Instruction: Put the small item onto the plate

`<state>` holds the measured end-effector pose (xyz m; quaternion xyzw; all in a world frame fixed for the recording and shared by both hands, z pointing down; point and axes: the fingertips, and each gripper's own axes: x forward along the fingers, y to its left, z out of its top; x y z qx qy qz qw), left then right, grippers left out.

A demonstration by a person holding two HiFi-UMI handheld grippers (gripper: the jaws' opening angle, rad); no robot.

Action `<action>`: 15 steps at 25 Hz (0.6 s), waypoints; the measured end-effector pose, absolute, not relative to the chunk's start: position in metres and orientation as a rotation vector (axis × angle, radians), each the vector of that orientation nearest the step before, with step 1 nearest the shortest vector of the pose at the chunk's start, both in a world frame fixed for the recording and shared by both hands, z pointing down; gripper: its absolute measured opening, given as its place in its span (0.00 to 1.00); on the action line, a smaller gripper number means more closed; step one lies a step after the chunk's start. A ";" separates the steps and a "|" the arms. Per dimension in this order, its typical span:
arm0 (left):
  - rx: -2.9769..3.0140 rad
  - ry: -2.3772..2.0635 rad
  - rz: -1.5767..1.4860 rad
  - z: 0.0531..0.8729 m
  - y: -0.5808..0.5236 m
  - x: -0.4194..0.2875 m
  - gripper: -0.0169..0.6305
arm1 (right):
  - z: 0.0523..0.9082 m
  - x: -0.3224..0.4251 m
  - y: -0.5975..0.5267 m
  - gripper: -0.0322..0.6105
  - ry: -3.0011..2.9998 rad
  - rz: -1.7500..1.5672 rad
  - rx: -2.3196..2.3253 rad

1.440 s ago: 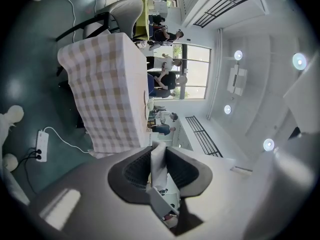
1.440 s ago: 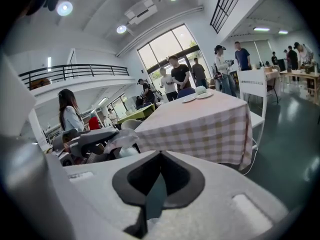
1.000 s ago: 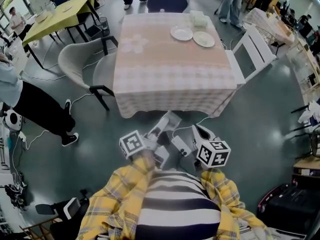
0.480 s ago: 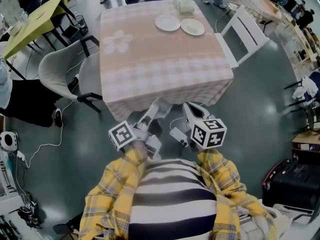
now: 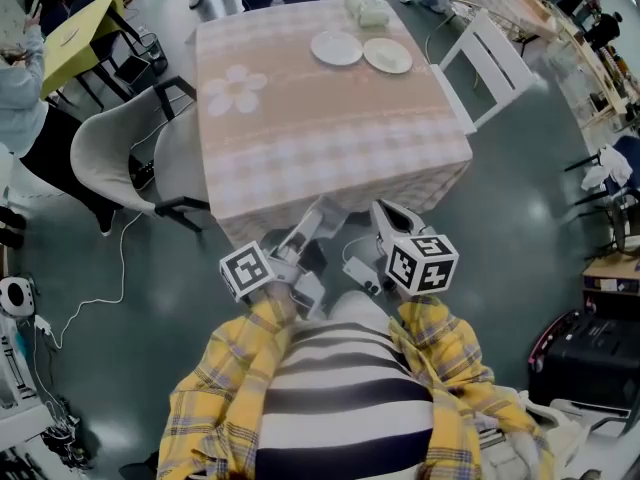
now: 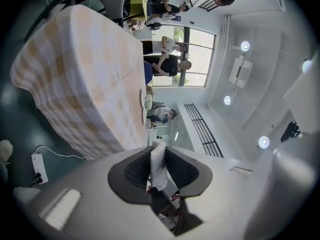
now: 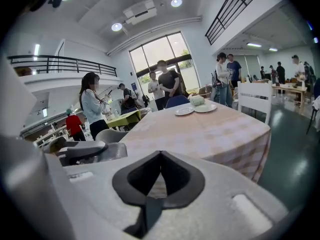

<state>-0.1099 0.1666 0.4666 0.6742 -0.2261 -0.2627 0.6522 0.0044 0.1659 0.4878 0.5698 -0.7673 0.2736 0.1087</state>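
— How are the arms held?
— Both yellow plaid sleeves (image 5: 235, 373) sit tucked against the striped shirt (image 5: 345, 398) at the lower middle of the head view. The left gripper (image 5: 312, 218) and right gripper (image 5: 388, 216) are side by side, aimed at the near edge of the table (image 5: 330, 128).
— And the jaws?
— The left pair clamps a small white item (image 6: 158, 170). That gripper is rolled onto its side, so the table looks tipped in its view. The right pair is pressed together with nothing between.
— The plate?
— A plate (image 5: 337, 48) lies at the table's far edge, upper middle, with a second plate (image 5: 388, 55) just beside it, both well apart from the item.
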 end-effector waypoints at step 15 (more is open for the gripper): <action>1.552 -0.484 -0.582 0.467 0.116 -0.092 0.16 | 0.494 0.013 0.117 0.05 -2.255 0.808 1.685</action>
